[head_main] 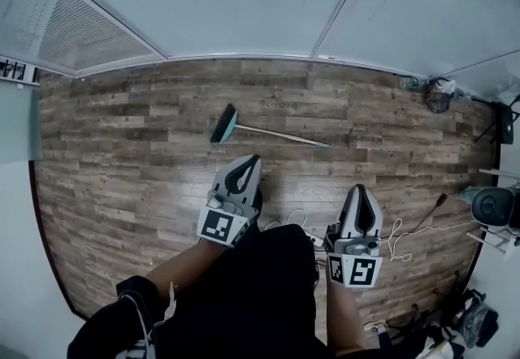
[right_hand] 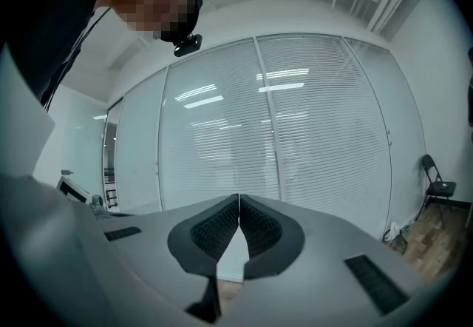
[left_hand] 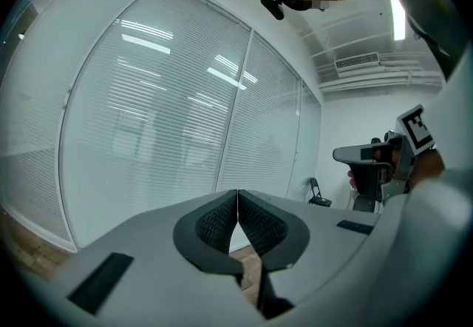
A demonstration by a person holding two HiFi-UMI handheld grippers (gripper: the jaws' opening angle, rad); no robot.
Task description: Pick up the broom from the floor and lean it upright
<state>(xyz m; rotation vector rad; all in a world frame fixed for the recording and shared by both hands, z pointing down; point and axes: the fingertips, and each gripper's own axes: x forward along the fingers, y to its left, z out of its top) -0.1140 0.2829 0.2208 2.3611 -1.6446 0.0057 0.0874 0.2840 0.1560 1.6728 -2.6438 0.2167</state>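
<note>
Both my left gripper (head_main: 255, 159) and my right gripper (head_main: 360, 189) are pinched closed and empty over the wood-plank floor (head_main: 122, 154). The broom (head_main: 226, 123) lies flat near the floor's far edge, below what look like blind-covered glass walls (head_main: 244, 0).

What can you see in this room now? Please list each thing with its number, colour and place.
Broom: one, teal head and pale handle, lying flat on the floor ahead of both grippers.
Floor: one, brown wood planks.
Blinds: several panels, white, along the far wall.
Cables: a few, white, on the floor right of the right gripper.
Folding chair: one, black, by the wall.
Left hand-held gripper: one, grey, jaws shut, empty.
Right hand-held gripper: one, grey, jaws shut, empty.
</note>
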